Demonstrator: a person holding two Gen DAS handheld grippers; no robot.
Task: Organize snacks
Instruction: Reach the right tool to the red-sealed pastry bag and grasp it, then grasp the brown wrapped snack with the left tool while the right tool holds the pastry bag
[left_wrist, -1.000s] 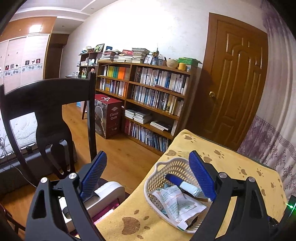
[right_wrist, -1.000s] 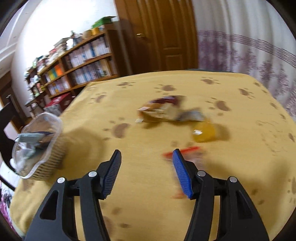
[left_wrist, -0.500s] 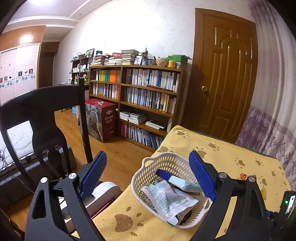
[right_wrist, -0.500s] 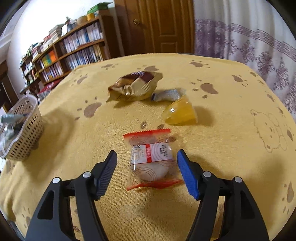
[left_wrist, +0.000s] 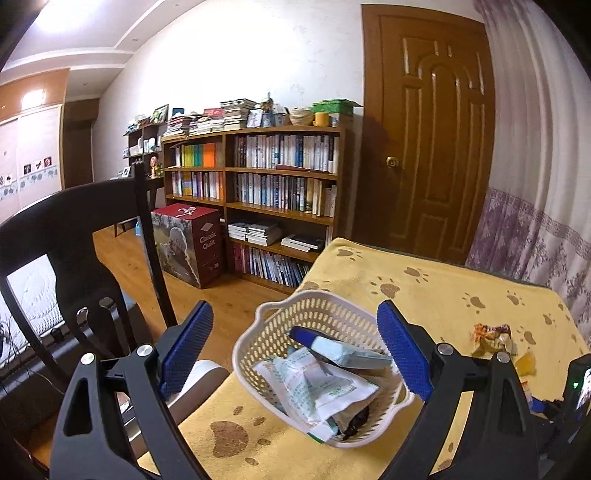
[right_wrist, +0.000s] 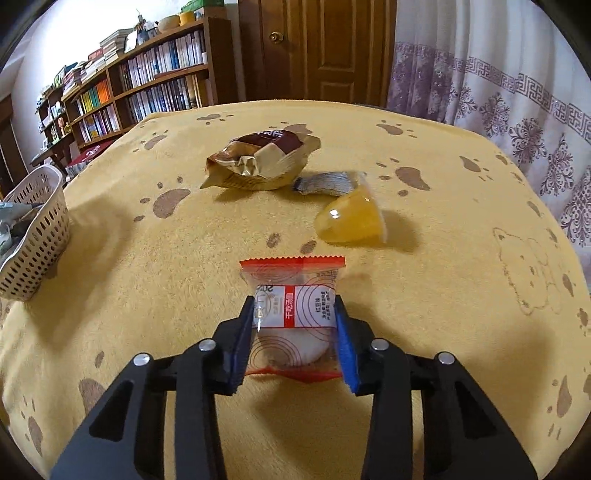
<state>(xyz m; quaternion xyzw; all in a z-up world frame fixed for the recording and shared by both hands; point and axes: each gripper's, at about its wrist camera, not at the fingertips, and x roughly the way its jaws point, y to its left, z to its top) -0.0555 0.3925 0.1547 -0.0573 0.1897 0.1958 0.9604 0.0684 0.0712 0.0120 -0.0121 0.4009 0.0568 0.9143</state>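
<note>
Closing since before, right claw (right_wrist: 295, 314) pinches red-edged snack packet (right_wrist: 293, 295).

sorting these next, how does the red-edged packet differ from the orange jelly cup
The red-edged packet is a flat, clear wrapper with a round white cake inside; the orange jelly cup is a small domed tub on its side. The packet sits between the right gripper fingers; the cup lies free. Both rest on the yellow cloth.

Yellow paw-print table cloth (right_wrist: 184, 266), white basket (right_wrist: 37, 240) at 9 o'clock, brown snack bag (right_wrist: 262, 158) at 12, orange jelly cup (right_wrist: 351, 221) at 1, red-edged cake packet (right_wrist: 295, 295) in the middle
</note>
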